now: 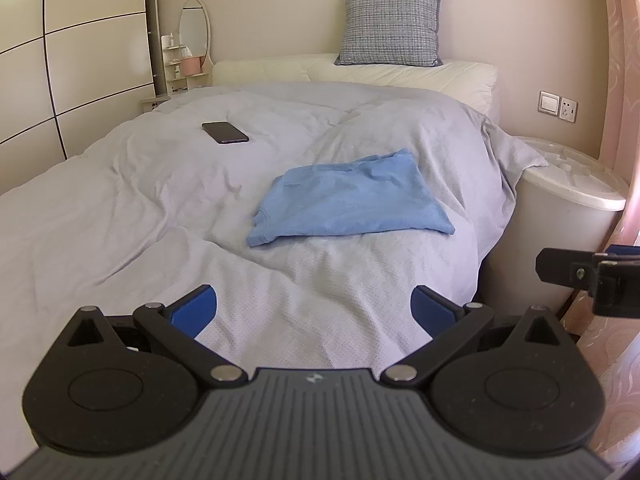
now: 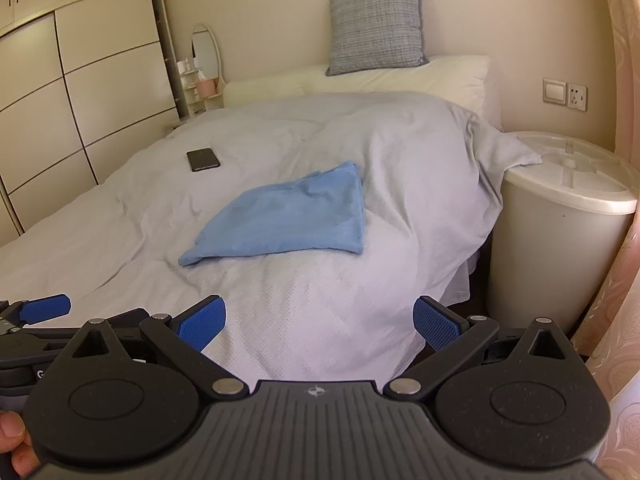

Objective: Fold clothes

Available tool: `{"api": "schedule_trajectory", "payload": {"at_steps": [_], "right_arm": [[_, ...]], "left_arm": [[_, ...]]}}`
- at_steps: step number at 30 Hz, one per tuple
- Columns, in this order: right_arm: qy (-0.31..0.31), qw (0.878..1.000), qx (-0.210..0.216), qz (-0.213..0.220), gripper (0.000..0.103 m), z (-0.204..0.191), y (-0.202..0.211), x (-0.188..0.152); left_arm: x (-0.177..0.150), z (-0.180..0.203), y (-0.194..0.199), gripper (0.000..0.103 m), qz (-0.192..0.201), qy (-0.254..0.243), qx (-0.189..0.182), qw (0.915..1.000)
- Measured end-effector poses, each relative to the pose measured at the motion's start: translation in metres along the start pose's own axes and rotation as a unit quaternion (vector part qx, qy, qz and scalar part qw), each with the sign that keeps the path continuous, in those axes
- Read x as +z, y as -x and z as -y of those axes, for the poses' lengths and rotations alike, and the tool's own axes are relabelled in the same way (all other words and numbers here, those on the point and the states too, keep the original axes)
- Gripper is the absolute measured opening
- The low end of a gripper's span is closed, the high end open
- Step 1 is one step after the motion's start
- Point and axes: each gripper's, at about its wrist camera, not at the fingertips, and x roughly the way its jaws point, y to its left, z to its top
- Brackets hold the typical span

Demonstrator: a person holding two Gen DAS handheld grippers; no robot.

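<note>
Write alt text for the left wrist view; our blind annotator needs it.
A folded blue shirt lies on a grey duvet, beyond the open, empty left gripper. A phone lies further back, a pillow at the headboard.

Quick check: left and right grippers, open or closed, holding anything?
Left gripper: open, empty, short of the shirt.
Right gripper: open, empty.

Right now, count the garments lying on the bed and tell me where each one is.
1. A folded blue shirt lies on the grey duvet, right of the bed's centre and nearer than the black phone. Neither open tool touches it. Anything under the duvet would be hidden.
</note>
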Motion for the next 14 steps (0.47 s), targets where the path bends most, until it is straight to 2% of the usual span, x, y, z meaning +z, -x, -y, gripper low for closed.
{"api": "schedule_trajectory", "payload": {"at_steps": [14], "right_arm": [[-0.007,1.0,-0.001,-0.002,0.102,0.001,0.0029,-0.0018]], "left_arm": [[-0.0026,0.001,0.0005,0.102,0.004,0.0,-0.002,1.0]]}}
